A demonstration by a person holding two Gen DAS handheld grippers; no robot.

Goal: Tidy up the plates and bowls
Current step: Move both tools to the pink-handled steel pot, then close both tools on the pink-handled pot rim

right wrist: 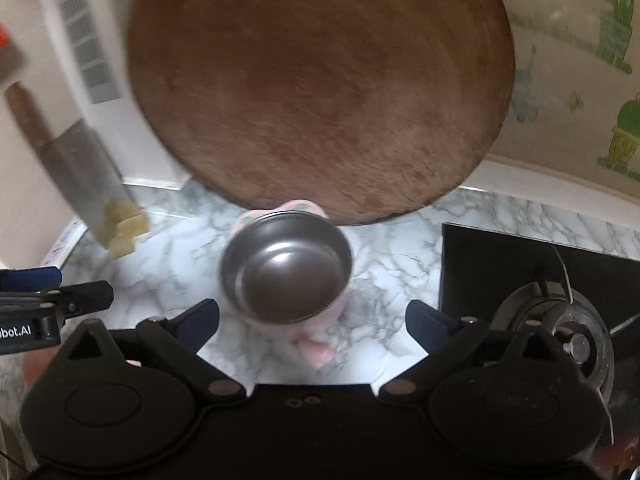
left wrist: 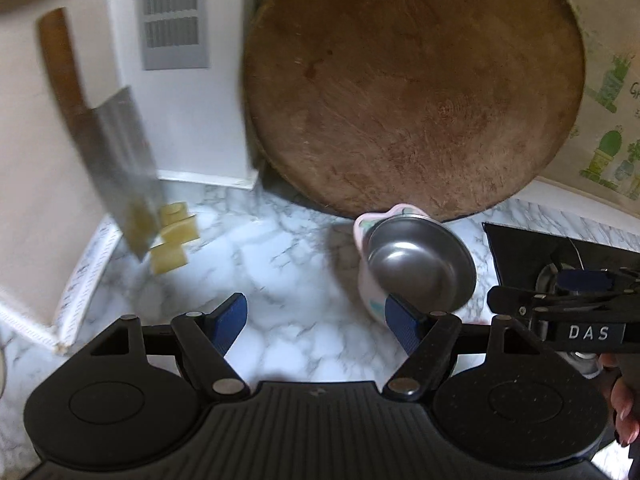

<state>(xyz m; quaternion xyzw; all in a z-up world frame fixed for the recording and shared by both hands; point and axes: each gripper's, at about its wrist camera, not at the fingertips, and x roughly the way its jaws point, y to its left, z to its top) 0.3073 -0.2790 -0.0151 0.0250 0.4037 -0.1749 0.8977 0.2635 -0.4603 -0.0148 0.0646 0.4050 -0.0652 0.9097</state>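
Note:
A small steel bowl [left wrist: 420, 266] sits tilted in a pink and white bowl [left wrist: 366, 280] on the marble counter [left wrist: 280, 248], just in front of the leaning round wooden board [left wrist: 412, 92]. My left gripper [left wrist: 316, 318] is open and empty, its right finger close beside the bowls. In the right wrist view the steel bowl [right wrist: 286, 268] and pink bowl [right wrist: 316, 350] lie just ahead, between the fingers of my open, empty right gripper [right wrist: 312, 318]. The right gripper also shows in the left wrist view [left wrist: 560, 300] at the right edge.
A cleaver [left wrist: 120, 168] leans against the left wall over yellow blocks [left wrist: 172, 236]. A white vented unit [left wrist: 176, 68] stands at the back left. A black gas hob [right wrist: 540, 280] with a burner [right wrist: 560, 332] lies to the right. Patterned wall sheet [right wrist: 580, 80] behind.

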